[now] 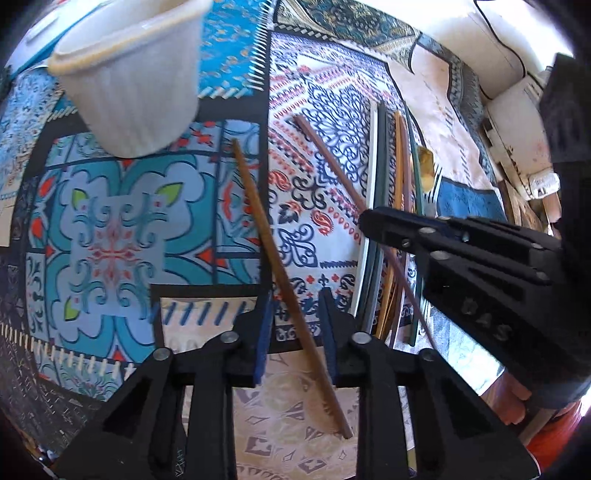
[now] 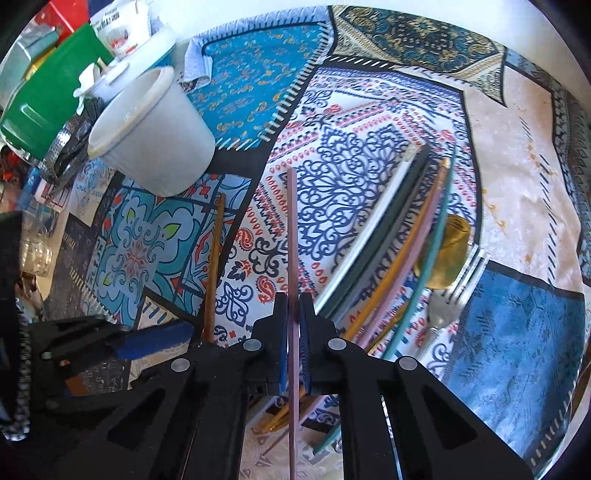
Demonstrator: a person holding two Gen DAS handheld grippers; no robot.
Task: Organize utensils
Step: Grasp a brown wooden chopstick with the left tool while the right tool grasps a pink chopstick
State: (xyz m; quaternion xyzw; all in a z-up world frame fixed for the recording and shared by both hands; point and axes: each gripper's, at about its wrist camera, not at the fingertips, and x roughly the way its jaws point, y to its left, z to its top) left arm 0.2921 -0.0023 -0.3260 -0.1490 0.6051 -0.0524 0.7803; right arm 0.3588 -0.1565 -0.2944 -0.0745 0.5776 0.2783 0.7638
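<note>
A brown chopstick (image 1: 275, 266) lies slanted on the patterned cloth and runs between the blue pads of my left gripper (image 1: 297, 299). The pads stand apart on either side and do not press it. My right gripper (image 2: 293, 299) is shut on a mauve chopstick (image 2: 291, 229), which points away from me toward the cloth's middle. In the left wrist view the right gripper (image 1: 365, 221) reaches in from the right edge. A white ribbed cup (image 2: 151, 136) stands upright at the far left. To the right lies a bundle of coloured sticks (image 2: 402, 236) with a gold spoon (image 2: 448, 254) and a fork (image 2: 454, 284).
The patchwork tablecloth (image 1: 110, 240) covers the whole surface. A green box (image 2: 48, 99), white tubs (image 2: 122, 40) and a glass jar (image 2: 35, 251) crowd the far left behind the cup. A white cushion (image 1: 491, 33) rises beyond the table's far right edge.
</note>
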